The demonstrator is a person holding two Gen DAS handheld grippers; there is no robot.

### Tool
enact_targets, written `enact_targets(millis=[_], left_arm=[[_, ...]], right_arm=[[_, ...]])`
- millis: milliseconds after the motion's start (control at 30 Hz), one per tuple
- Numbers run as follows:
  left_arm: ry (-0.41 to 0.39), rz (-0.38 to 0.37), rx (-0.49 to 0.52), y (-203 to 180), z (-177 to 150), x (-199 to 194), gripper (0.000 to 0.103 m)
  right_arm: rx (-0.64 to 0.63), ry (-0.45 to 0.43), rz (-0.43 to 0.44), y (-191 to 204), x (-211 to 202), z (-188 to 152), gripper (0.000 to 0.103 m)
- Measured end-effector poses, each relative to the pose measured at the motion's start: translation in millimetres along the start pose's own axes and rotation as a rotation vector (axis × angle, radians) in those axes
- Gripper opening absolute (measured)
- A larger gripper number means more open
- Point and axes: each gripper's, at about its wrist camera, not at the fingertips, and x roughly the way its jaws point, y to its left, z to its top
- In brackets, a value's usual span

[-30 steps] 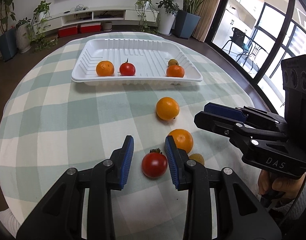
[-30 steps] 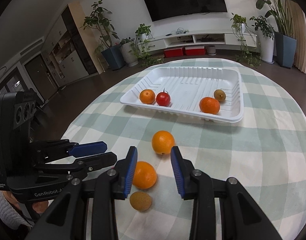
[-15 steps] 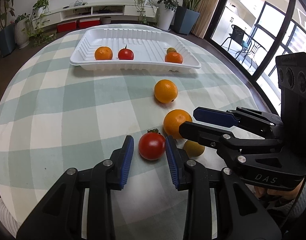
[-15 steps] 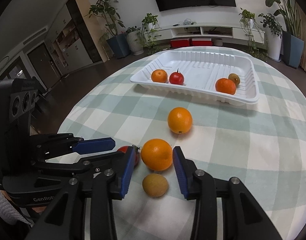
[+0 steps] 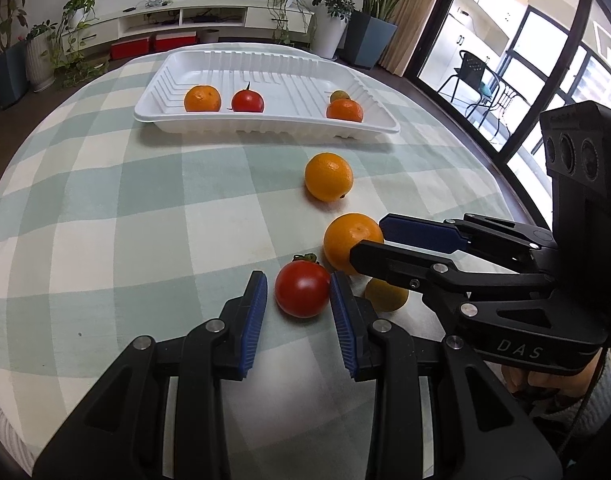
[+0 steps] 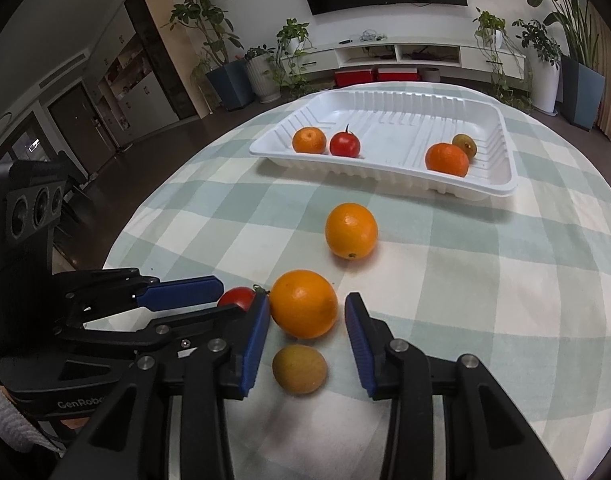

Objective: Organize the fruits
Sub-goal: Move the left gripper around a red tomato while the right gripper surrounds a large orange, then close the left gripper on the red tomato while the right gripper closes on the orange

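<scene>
My left tongs (image 5: 298,307) straddle the tomato (image 5: 302,294) on the desk (image 5: 105,220): the right pad touches its side, a sliver of gap shows at the other, so nothing is clamped. My right tongs (image 6: 307,326) stand apart around the nearest orange (image 6: 303,304). The tray (image 6: 501,152) lies straight ahead.

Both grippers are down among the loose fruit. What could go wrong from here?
The left gripper and right gripper sit side by side; closing on the tomato and near orange, they could collide. The right jaws have just been opening and do not press the orange, so a nudge could roll it into the small brown fruit.
</scene>
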Motion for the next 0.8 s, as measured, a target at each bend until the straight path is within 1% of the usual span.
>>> enact_targets(millis=[600,800], left_arm=[[0.002,-0.048,-0.018,4.5,-0.3,3.3,0.031],[0.011,-0.050,-0.025,5.4,-0.8,6.3,0.031]], right_arm=[[-0.007,0.021,0.008,-0.1,7.6,3.6,0.043],[-0.001,0.025,0.012,0.4,8.4,3.2,0.043]])
